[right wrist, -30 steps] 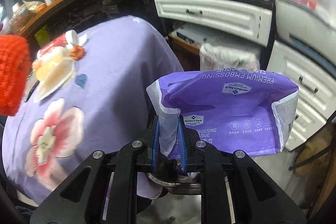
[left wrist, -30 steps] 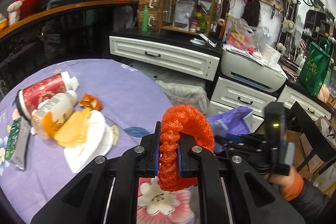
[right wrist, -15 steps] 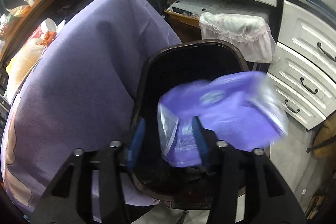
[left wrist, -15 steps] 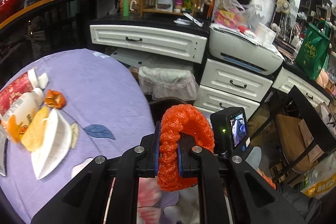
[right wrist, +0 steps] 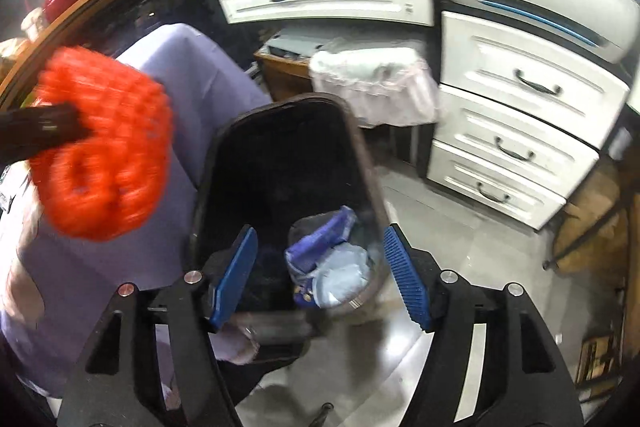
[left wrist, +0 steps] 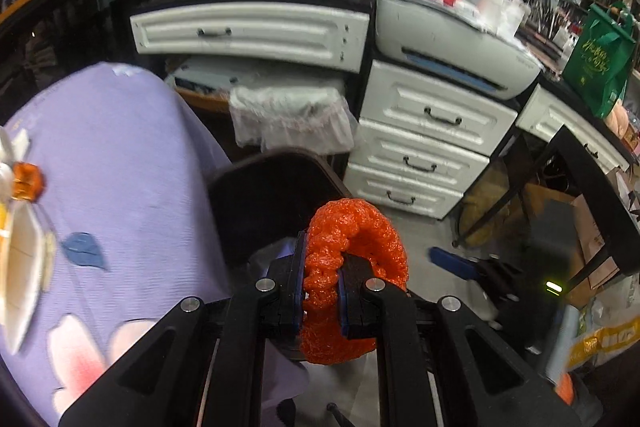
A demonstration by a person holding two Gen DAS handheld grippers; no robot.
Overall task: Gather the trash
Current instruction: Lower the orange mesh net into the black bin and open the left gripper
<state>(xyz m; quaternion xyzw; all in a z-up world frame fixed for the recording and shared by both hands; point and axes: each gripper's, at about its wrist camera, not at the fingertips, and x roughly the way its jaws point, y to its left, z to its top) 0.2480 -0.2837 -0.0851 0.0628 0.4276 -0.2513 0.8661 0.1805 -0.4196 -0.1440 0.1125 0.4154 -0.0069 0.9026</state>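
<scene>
From the left wrist, the left claw is clenched on an orange foam net, carried beyond the edge of the purple-clothed surface toward the dark bin, presumably to drop it in. The net hides much of the bin's mouth.

From the right wrist, the right claw gapes, released and empty, directly above the bin, where the purple wrapper lies inside. The net is motion-blurred at left; the bin's depths are too dark to read.
</scene>
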